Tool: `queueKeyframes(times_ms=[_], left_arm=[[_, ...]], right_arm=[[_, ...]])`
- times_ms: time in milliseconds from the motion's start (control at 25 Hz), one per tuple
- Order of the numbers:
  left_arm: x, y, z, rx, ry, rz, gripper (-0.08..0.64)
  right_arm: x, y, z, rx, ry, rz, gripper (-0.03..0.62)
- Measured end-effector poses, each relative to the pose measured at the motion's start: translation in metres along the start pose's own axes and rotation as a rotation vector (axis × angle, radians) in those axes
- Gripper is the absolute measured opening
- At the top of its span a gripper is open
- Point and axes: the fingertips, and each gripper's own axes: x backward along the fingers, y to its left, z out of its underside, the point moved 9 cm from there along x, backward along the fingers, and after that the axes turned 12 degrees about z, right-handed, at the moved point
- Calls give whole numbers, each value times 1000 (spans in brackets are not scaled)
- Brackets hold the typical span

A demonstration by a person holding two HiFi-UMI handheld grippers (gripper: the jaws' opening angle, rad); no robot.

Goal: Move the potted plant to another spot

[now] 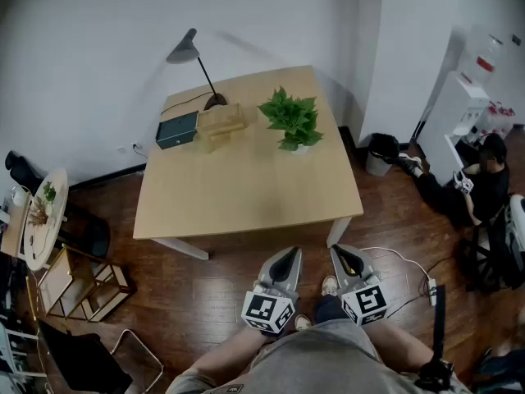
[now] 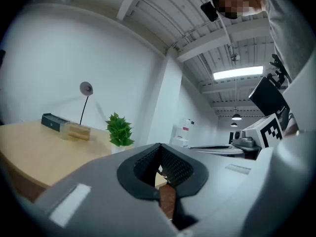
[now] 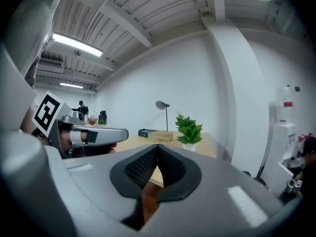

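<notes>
The potted plant (image 1: pixel 293 121), leafy green in a small white pot, stands near the far right corner of the light wooden table (image 1: pixel 246 189). It also shows in the left gripper view as the plant (image 2: pixel 119 130) and in the right gripper view as the plant (image 3: pixel 188 129), far beyond the jaws. My left gripper (image 1: pixel 289 255) and right gripper (image 1: pixel 340 253) hang side by side over the floor, short of the table's near edge. Both are shut and empty, tips meeting at the left gripper (image 2: pixel 159 144) and the right gripper (image 3: pixel 158 146).
A desk lamp (image 1: pixel 187 52), a dark box (image 1: pixel 177 130) and a wooden block (image 1: pixel 220 123) sit at the table's far left. A round side table (image 1: pixel 45 216) and wooden racks (image 1: pixel 82 281) stand left. A bin (image 1: pixel 380 153), a seated person (image 1: pixel 488 171) and a power strip (image 1: pixel 428 287) lie right.
</notes>
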Motion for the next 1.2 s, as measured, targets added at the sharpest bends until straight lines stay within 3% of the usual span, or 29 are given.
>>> queueKeyframes(times_ms=[280, 840, 1200], left_arm=[[-49, 33, -16, -34, -16, 0, -6], [-169, 125, -20, -13, 69, -138, -6], [-194, 173, -11, 33, 120, -138, -6]], right_arm=[[-55, -30, -17, 4, -43, -4, 5], [-205, -124, -20, 14, 12, -123, 5], [-258, -133, -6, -8, 79, -111, 6]])
